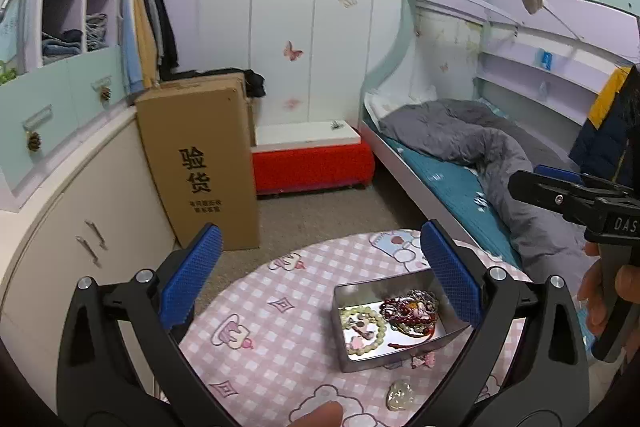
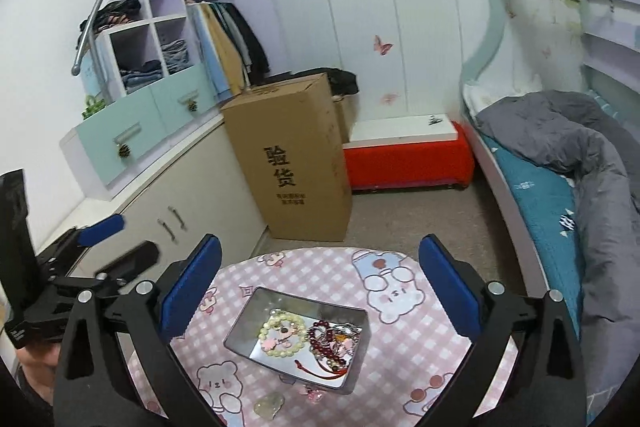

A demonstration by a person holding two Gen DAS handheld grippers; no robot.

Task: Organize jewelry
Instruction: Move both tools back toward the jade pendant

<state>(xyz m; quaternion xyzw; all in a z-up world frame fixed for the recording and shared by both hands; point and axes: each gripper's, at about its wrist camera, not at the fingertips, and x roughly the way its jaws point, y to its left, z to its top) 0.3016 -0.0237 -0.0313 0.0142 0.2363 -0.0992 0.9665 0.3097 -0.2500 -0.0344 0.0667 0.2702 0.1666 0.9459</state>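
A shiny metal tin [image 1: 352, 357] [image 2: 256, 301] sits on the round table with the pink checked cloth [image 1: 264, 311] [image 2: 404, 347]. Inside lie a pale green bead bracelet [image 1: 362, 329] [image 2: 280, 337], a dark red bead string [image 1: 408, 311] [image 2: 332, 341] and other tangled pieces. On the cloth in front of the tin lie a pale translucent pendant [image 1: 399, 395] [image 2: 269, 404] and a small pink piece [image 1: 424, 361] [image 2: 313, 391]. My left gripper [image 1: 320, 287] is open and empty above the tin. My right gripper [image 2: 320, 287] is open and empty above it too.
A tall cardboard box [image 1: 204, 163] [image 2: 292, 159] stands on the floor beyond the table. A red bench [image 1: 312, 163] [image 2: 404, 159] is against the white wardrobe. A bunk bed with a grey quilt [image 1: 480, 143] [image 2: 576, 147] is at the right, cabinets [image 1: 80, 211] at the left.
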